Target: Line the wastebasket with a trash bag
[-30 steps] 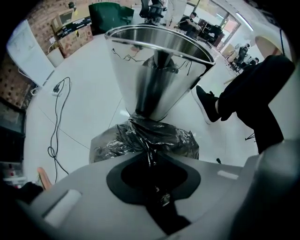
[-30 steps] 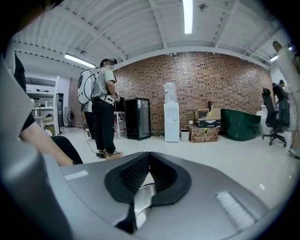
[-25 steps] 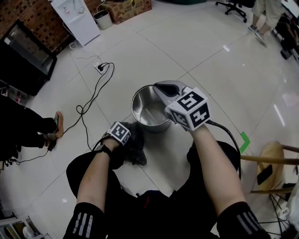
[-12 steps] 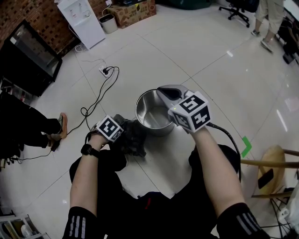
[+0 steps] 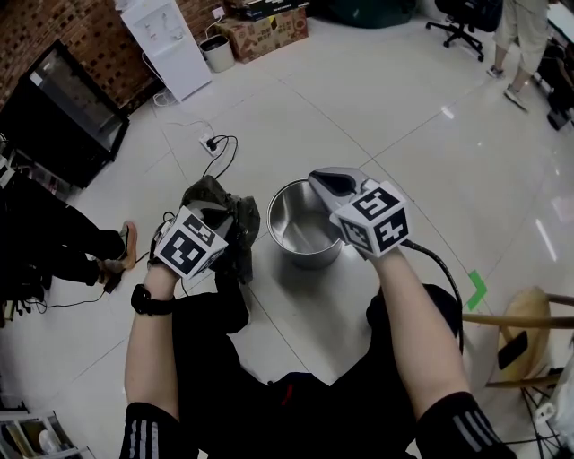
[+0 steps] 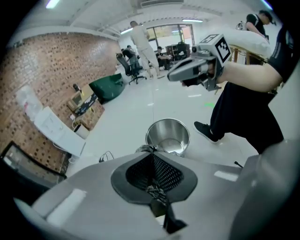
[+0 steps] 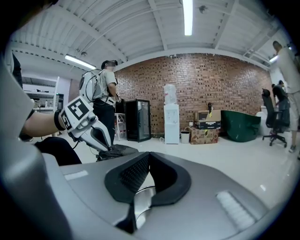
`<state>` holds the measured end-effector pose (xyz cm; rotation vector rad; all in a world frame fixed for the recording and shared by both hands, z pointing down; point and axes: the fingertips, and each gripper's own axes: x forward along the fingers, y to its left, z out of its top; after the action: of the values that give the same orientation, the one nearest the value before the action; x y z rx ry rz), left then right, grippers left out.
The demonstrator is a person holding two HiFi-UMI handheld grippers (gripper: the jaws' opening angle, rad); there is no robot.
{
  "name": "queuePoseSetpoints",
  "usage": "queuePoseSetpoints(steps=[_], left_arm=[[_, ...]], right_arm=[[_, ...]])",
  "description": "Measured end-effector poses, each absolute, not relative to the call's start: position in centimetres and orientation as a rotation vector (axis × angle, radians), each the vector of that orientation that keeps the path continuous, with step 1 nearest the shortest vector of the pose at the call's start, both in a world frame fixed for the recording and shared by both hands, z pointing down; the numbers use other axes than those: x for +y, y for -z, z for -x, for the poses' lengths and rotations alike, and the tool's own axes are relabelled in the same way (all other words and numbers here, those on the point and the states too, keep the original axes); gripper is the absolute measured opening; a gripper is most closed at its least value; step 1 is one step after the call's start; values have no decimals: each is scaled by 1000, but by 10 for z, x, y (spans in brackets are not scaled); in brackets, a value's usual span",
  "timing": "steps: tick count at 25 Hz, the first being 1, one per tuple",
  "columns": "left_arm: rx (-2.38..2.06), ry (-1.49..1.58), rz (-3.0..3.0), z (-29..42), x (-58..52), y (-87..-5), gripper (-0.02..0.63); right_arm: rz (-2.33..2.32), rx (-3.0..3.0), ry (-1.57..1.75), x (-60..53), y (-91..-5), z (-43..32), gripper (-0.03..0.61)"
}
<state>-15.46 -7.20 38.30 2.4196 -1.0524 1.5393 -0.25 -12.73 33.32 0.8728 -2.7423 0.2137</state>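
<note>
The steel wastebasket point(image 5: 303, 226) stands upright on the white floor, also seen in the left gripper view as a wastebasket point(image 6: 168, 136) just beyond the jaws. My left gripper point(image 5: 215, 222) is raised to its left, shut on a crumpled dark trash bag point(image 5: 226, 208); a strand of the bag point(image 6: 153, 191) is pinched between the pads. My right gripper point(image 5: 328, 180) hovers above the basket's near right rim, shut with nothing in it. The right gripper view shows the left gripper point(image 7: 100, 139) with the bag point(image 7: 117, 150) hanging from it.
A power strip with black cable point(image 5: 212, 143) lies on the floor behind the basket. A white dispenser point(image 5: 166, 36), a small bin point(image 5: 218, 54) and a cardboard box point(image 5: 265, 22) line the brick wall. A wooden stool point(image 5: 529, 314) is at right; a person's foot point(image 5: 126, 244) at left.
My left gripper has lifted the dark bag off the floor, rising up and to the left of the basket. The right gripper has stayed over the rim.
</note>
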Motion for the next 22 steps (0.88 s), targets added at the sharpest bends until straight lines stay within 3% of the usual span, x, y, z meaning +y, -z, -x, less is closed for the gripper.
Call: queuePoseSetpoints(steps=[11, 18, 22], left_arm=[[-1022, -1293, -2819, 71, -81, -301, 0], [-783, -908, -3102, 9, -65, -263, 0], [-711, -785, -3173, -4, -65, -251, 0]], right_arm=[[-939, -2762, -215, -133, -324, -15, 8], [-974, -2799, -261, -140, -316, -36, 12], [-984, -2792, -265, -143, -316, -43, 77]])
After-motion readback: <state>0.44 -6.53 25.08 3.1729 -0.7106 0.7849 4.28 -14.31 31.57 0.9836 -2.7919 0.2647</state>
